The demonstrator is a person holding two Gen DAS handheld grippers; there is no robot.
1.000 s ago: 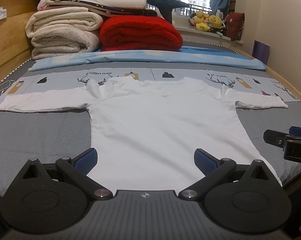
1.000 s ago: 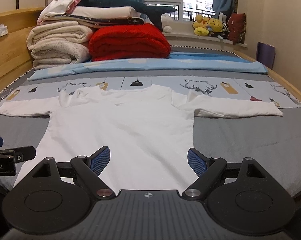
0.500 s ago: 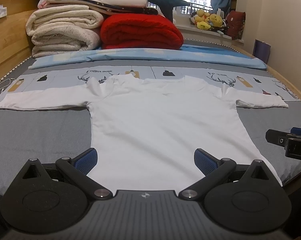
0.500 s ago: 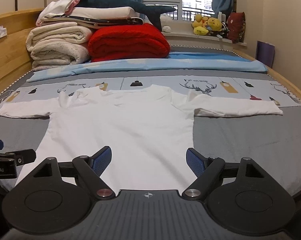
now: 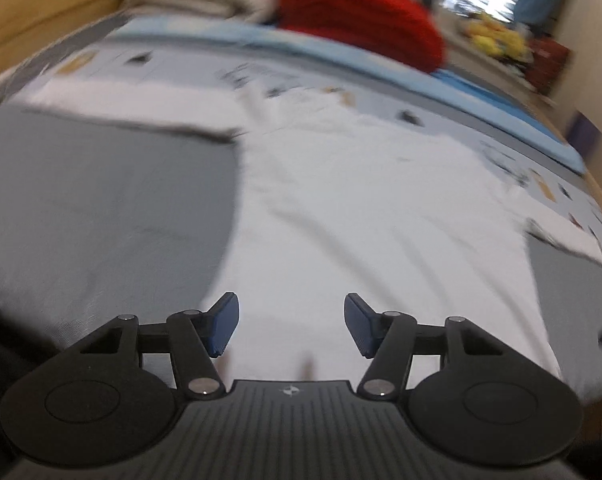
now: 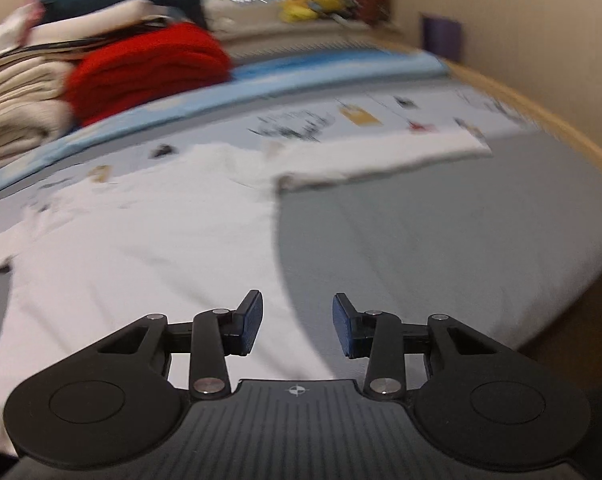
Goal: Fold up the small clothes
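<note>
The bed (image 5: 101,208), grey sheet with a printed band farther off, filled both blurred views; folded blankets, one red (image 6: 149,68), were stacked at the far end. I saw no containers. The white shirt (image 5: 361,220) lay flat, sleeves spread, as a second ago. Since then both views had tilted and drawn nearer the hem corners. My left gripper (image 5: 291,330) hung over the near left hem, jaws closing, cloth below them, not pinched. My right gripper (image 6: 297,330) straddled the shirt's near right edge, jaws likewise closing on nothing.
</note>
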